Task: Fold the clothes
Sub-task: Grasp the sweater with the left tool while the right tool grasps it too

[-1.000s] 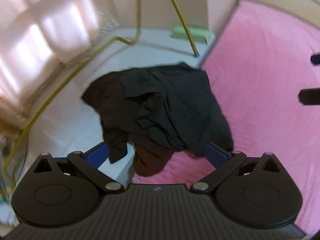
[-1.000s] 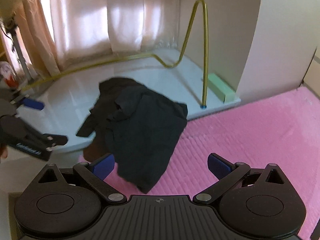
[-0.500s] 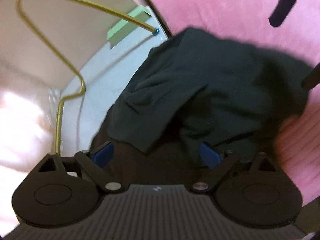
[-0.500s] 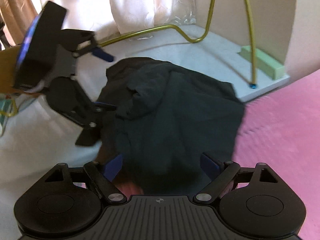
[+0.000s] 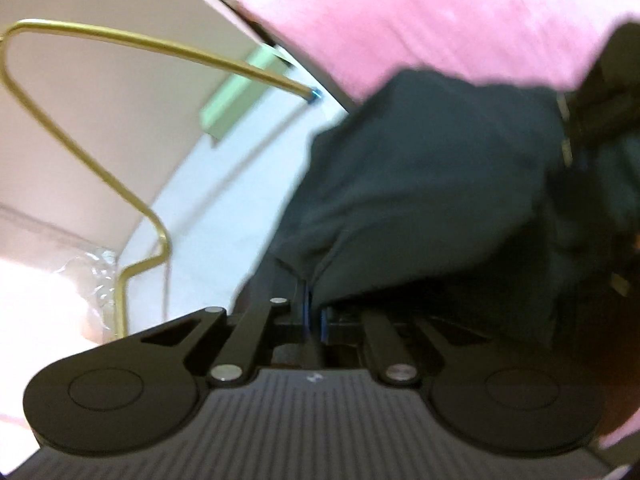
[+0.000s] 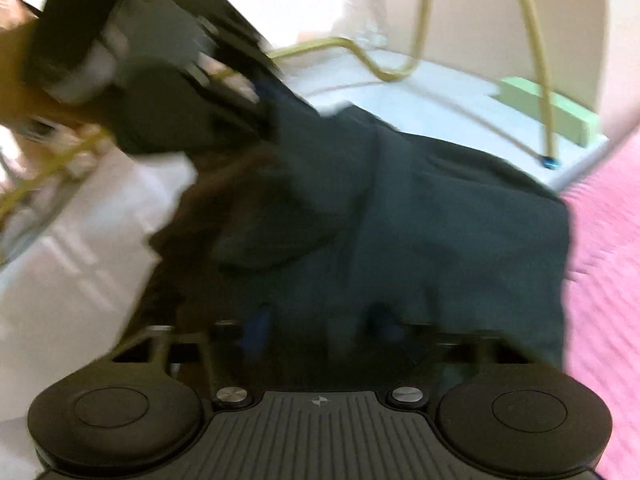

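Left tool (image 5: 314, 312) pinches dark garment (image 5: 432, 184); only the right view shows right tool (image 6: 320, 324) closing around cloth

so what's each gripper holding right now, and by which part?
Left gripper: shut on a fold at the near edge of the dark garment. Right gripper: jaws closing with the garment's near edge bunched between them; too blurred to confirm a grip.

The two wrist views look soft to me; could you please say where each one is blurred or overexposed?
Left wrist view: the pink cover and dark garment smear; the curtain area at lower left blows out white; the gold rod bows with fisheye distortion. Right wrist view: heavier blur; the left gripper streaks at upper left, and the window behind is overexposed.
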Demonstrator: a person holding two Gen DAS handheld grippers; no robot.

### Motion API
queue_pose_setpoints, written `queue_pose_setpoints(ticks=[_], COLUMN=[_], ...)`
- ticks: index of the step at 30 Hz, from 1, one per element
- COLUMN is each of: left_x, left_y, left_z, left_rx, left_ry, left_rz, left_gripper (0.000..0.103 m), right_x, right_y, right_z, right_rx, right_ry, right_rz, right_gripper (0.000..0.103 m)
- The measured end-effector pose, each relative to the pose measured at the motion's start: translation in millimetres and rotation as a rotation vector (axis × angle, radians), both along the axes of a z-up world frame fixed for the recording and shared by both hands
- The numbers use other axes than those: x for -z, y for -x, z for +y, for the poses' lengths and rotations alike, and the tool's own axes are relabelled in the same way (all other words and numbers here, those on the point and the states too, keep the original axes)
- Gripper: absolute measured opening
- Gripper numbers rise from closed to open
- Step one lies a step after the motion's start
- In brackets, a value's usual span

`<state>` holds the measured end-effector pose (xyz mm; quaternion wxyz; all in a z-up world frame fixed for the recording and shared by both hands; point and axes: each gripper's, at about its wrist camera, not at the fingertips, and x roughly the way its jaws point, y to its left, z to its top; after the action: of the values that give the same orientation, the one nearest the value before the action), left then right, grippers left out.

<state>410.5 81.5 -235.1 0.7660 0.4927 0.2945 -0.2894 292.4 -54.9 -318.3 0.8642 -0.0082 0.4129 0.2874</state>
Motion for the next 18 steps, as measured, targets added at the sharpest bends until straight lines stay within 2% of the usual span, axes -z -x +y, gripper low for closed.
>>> queue_pose_setpoints(ticks=[1,5,10,14,18], left_x=[-12,-64,-123,-162,-189], left_y=[-1,0,31,75,140], left_z=[-2,-15,-52,-103,-169], left_rx=[-0.010,-0.037,0.025,0.106,0.226], left_ry=[0.025,0.124,0.235,0.337,0.411], left_rz=[-0.008,-0.037,-0.053,-0.020,0.057], left_gripper=[0.004,0.003,0.003,0.003,0.003], right_x=[-4,-41,-107,-151,-188], right_y=[0,19,59,119,201], right_z=[-7,-51,-151,-241,-319], right_rx=[0.012,0.076,0.284,0.463,0.590], right_ry=[-0.012,-0.034,-0.052,-0.020,0.035], right_rz=[0.011,-0.025,-0.071,-0.085,-0.074], right_gripper=[0.007,0.005,0.005,0.004,0.004])
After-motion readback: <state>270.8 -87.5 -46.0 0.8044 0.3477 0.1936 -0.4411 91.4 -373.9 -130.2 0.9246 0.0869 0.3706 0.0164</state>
